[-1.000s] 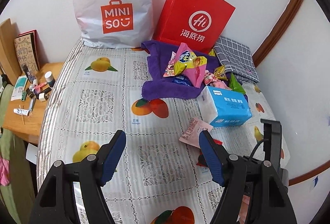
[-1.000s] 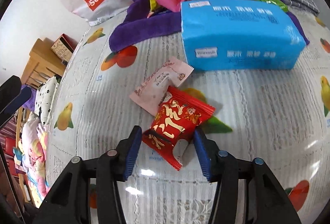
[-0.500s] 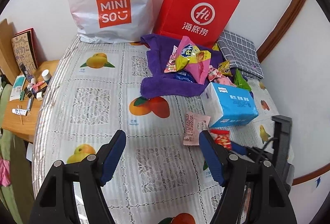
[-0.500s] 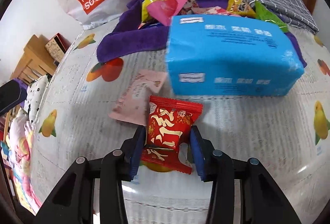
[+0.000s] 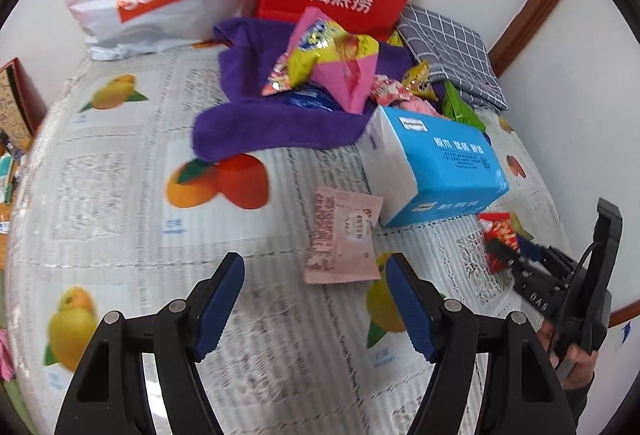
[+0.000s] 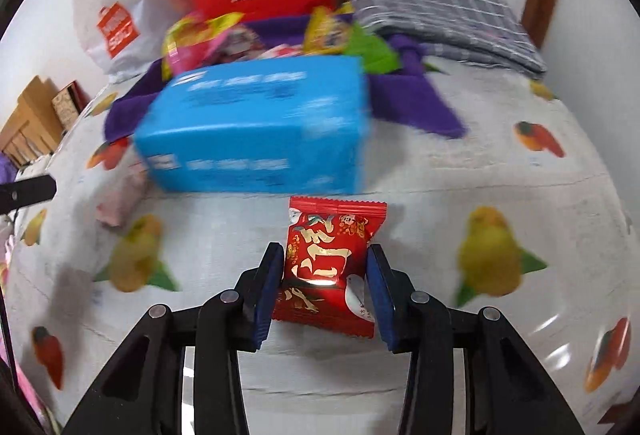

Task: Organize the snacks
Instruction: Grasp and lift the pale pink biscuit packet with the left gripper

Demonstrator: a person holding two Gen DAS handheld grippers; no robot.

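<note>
Plainly light, thin and crinkly, the red snack packet (image 6: pixel 326 267) near the counter's (image 6: pixel 420 171) right edge is pinched across its middle by the right gripper (image 6: pixel 325 287), while the left gripper (image 5: pixel 314 309) is held open, empty, by the pink packet (image 5: pixel 340 235).

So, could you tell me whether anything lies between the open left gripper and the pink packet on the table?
Nothing visible does. The pink packet lies flat just beyond the open left gripper, with only bare tablecloth between; the blue tissue pack sits beside it.

Bare tablecloth (image 5: pixel 120 203) left: passable; blue tissue pack (image 5: pixel 440 163), snack pile (image 5: pixel 332 63) block far right.
</note>
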